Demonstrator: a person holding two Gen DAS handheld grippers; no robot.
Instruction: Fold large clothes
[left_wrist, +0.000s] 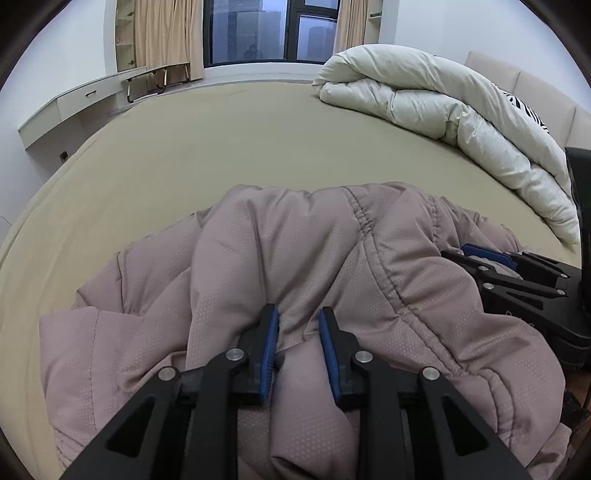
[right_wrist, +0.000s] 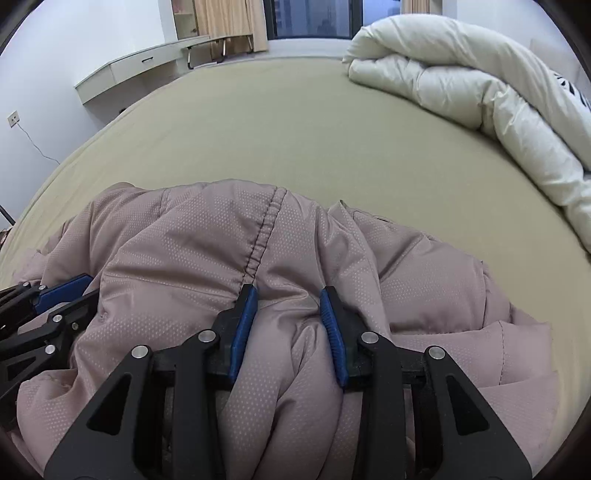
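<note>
A mauve quilted puffer jacket (left_wrist: 295, 258) lies bunched on the near part of the bed; it also fills the lower right wrist view (right_wrist: 207, 243). My left gripper (left_wrist: 298, 314) is shut on a thick fold of the jacket between its blue pads. My right gripper (right_wrist: 288, 295) is shut on another thick fold of it, beside a stitched seam (right_wrist: 264, 236). The right gripper shows at the right of the left wrist view (left_wrist: 517, 273). The left gripper shows at the left edge of the right wrist view (right_wrist: 44, 302). The two grippers sit close side by side.
The bed has an olive-tan sheet (left_wrist: 229, 147). A rolled cream duvet (left_wrist: 443, 110) lies at the far right, against a beige headboard (left_wrist: 532, 88). A wall-mounted desk (left_wrist: 74, 107), curtains and a dark window (left_wrist: 266, 29) stand beyond the bed.
</note>
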